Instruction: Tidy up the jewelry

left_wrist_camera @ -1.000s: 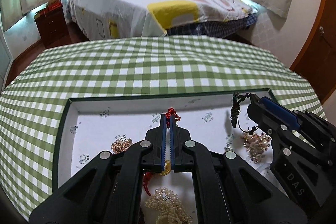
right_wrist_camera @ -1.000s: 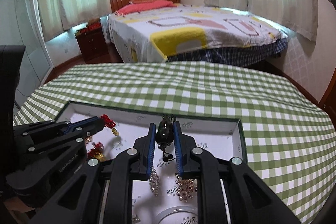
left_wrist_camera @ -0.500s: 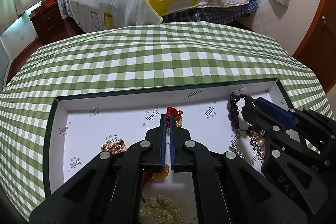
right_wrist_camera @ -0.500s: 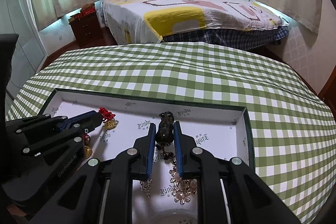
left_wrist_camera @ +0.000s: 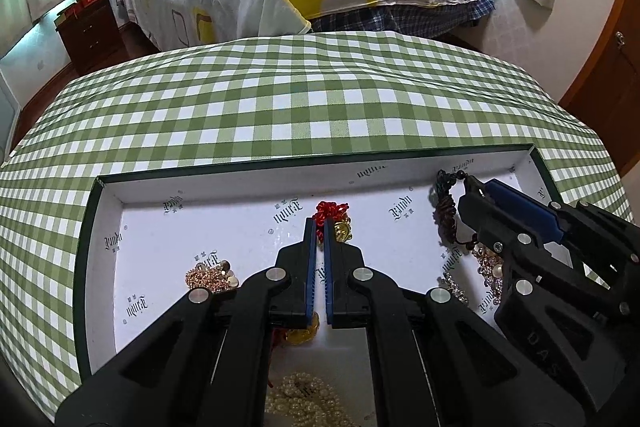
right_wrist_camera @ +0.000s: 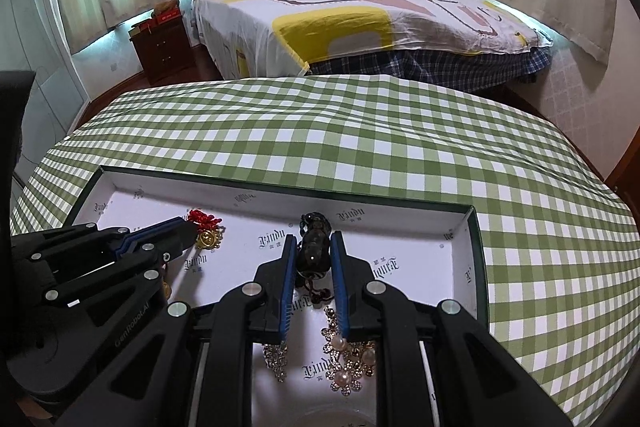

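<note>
A: How many grippers over the tray [left_wrist_camera: 100, 211]?
B: Two. The left gripper [left_wrist_camera: 319, 227] pinches one red knot charm [left_wrist_camera: 331, 209] mid-tray; the right gripper [right_wrist_camera: 313, 251] clamps one dark bead pendant [right_wrist_camera: 315, 243] toward the tray's right end

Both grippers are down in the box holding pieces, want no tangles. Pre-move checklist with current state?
1. Left gripper shut on the red knot charm: ok, cord pinched at the tips.
2. Right gripper shut on the dark bead bracelet: ok, beads sit between the fingers.
3. Both pieces over the white tray: ok.
4. Bracelet's tail free of the pearl flower earrings: cannot tell, it hangs right above them.
5. Charm's cord free of the gold pieces under the left gripper: cannot tell, hidden by the fingers.
6. Gap between grippers: ok, apart, not touching.
</note>
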Tool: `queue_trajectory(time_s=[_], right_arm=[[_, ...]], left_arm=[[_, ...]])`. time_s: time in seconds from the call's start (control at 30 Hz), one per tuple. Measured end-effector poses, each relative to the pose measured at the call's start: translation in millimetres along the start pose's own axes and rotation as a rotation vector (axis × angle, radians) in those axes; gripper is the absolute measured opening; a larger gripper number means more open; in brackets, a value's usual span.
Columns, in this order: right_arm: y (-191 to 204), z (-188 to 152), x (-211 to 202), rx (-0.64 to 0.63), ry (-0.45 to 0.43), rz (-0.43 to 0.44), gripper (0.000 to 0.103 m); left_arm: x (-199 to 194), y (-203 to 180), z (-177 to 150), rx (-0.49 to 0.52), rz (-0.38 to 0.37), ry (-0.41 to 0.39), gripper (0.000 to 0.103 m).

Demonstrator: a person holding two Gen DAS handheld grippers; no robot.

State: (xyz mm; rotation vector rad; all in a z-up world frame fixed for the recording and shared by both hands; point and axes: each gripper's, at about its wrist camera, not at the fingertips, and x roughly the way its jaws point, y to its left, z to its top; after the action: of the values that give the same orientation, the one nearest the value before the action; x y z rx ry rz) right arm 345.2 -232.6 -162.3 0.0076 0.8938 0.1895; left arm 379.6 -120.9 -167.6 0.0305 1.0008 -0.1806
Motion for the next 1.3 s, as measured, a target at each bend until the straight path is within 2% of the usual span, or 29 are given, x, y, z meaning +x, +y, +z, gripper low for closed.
queue_trajectory(time_s=[0.27, 0.33, 0.37, 0.5, 0.57, 0.7, 0.77, 1.13, 1.3], right_arm=[[-5, 0, 3, 0.023, 0.010, 0.007, 0.019], [-7, 0, 3, 0.034, 0.010, 0.010, 0.020], [-8, 0, 3, 0.038, 0.010, 0.011, 0.022], [-8, -1, 3, 0.037, 0.010, 0.009, 0.025], [-6, -1, 1, 0.031, 0.006, 0.002, 0.036], [-10, -2, -2, 0.038, -0.006, -0.014, 0.043], [-13, -3, -3, 0.050, -0.010, -0.020, 0.051], [-15, -6, -14, 0.035, -0.040, -0.068, 0.075], [-15, -10, -22, 0.026, -0.054, -0.102, 0.080]], left_arm=[[3, 3, -2, -0.011, -0.007, 0.014, 0.007], [3, 3, -1, -0.013, -0.007, 0.017, 0.022], [3, 3, -1, -0.015, -0.005, 0.015, 0.026], [2, 3, -1, -0.015, -0.006, 0.010, 0.028], [2, 3, -2, -0.016, -0.004, 0.013, 0.033], [-2, 9, -2, -0.042, 0.009, 0.002, 0.048], [-2, 12, -3, -0.052, 0.009, 0.002, 0.053], [-18, 26, -10, -0.086, 0.042, -0.036, 0.080], [-26, 30, -16, -0.083, 0.041, -0.060, 0.087]])
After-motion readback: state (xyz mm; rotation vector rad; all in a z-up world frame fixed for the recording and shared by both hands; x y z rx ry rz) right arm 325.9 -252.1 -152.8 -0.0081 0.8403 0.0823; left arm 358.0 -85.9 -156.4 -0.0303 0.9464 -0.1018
